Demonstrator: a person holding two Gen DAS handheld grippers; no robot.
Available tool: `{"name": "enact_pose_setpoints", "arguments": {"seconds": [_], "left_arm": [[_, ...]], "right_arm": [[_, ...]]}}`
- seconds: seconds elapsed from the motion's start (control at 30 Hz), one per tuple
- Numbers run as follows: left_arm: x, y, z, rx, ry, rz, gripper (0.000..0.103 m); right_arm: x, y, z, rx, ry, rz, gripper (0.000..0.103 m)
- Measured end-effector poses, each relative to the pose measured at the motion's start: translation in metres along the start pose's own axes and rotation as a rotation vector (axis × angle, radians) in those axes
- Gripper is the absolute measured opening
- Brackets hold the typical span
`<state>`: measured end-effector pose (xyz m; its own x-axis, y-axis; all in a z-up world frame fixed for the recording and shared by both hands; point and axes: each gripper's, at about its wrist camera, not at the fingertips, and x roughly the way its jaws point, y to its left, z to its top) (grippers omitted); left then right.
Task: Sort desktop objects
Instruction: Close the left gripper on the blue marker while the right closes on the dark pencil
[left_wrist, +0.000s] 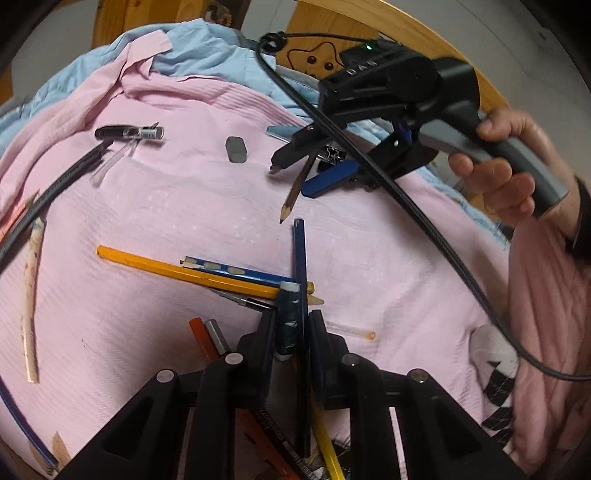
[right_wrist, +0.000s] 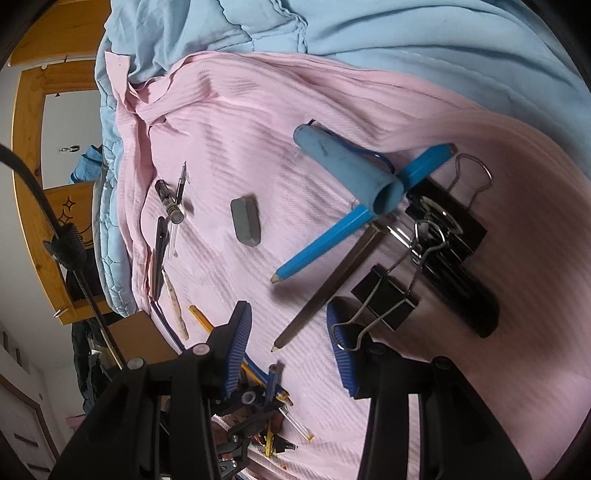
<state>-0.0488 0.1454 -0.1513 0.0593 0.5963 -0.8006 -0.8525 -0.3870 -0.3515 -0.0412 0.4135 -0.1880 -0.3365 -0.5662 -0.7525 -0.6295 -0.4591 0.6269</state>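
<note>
A dark blue pen (left_wrist: 289, 320) with a round body and a white end is squeezed between the black fingers of the left tongs (left_wrist: 291, 334), low in the left view. A long navy pencil (left_wrist: 301, 295) stands just beside it at 12 o'clock. A smooth yellow pencil (left_wrist: 184, 271) lies at 10 o'clock on the ribbed pink cloth (left_wrist: 166, 206).

The right tongs (right_wrist: 291, 347) are seen spread apart, with ridged blue pads (right_wrist: 236, 347) and a brown pencil (right_wrist: 332, 288) lying between them, untouched. At 2 o'clock shiny black binder clips (right_wrist: 439, 236) with wire handles are shown only in the right view. A flat grey eraser (right_wrist: 245, 220) lies at 11 o'clock
</note>
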Motion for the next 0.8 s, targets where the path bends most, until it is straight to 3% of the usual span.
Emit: {"name": "enact_pose_setpoints", "arguments": {"seconds": [0.6,0.8], "left_arm": [[0.001,0.033,0.0,-0.213,-0.031,-0.134,0.018],[0.001,0.046,-0.007,-0.325,-0.039,-0.235,0.018]], "right_arm": [[0.0,-0.002,0.0,0.025,0.005,0.035,0.046],[0.0,-0.006,0.002,0.056,0.014,0.069,0.047]]}}
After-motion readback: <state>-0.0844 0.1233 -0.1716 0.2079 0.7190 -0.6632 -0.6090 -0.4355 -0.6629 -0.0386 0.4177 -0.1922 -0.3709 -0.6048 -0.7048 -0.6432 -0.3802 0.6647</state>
